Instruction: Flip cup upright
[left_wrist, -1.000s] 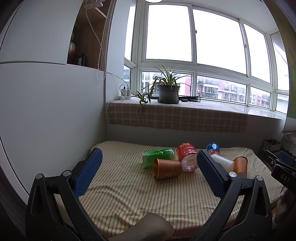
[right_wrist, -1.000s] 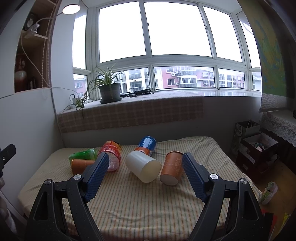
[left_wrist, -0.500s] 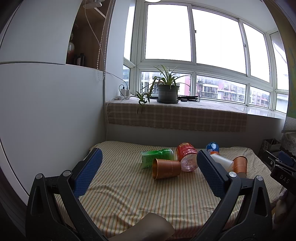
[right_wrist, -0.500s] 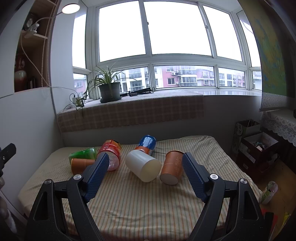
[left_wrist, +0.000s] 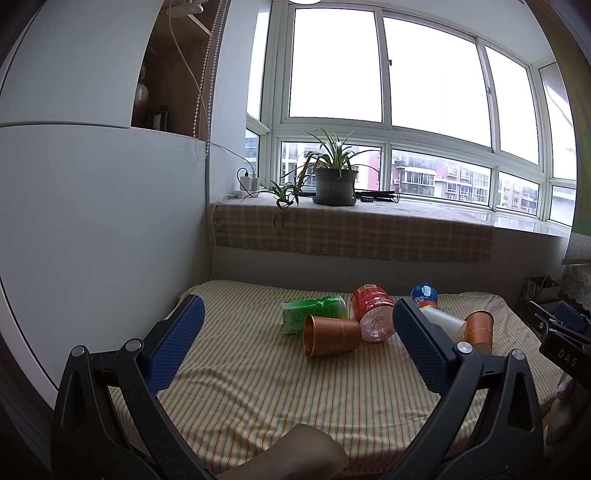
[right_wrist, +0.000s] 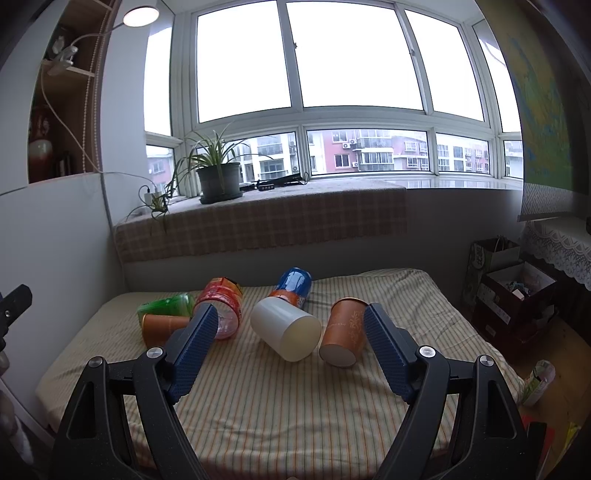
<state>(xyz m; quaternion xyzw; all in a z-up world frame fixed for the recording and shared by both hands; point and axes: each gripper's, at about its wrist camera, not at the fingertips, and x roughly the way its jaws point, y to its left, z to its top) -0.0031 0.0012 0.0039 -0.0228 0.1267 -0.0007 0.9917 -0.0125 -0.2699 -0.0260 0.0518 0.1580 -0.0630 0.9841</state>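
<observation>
Three cups lie on their sides on the striped cloth. A copper cup (left_wrist: 330, 335) lies with its mouth toward me, also in the right wrist view (right_wrist: 162, 326). A white cup (right_wrist: 286, 328) lies base toward me, partly hidden behind a finger in the left wrist view (left_wrist: 445, 325). An orange patterned cup (right_wrist: 345, 334) lies to its right, also in the left wrist view (left_wrist: 479, 329). My left gripper (left_wrist: 295, 339) is open and empty, back from the copper cup. My right gripper (right_wrist: 288, 345) is open and empty, in front of the white and orange cups.
A green bottle (left_wrist: 314, 308), a red-labelled bottle (left_wrist: 371, 310) and a blue can (right_wrist: 293, 286) lie among the cups. The striped table (right_wrist: 280, 398) is walled on the left. A window ledge with a potted plant (left_wrist: 332, 181) stands behind. Boxes (right_wrist: 513, 295) sit on the floor right.
The left wrist view has shifted very slightly; the cups and bottles have not moved. Both grippers stay open.
</observation>
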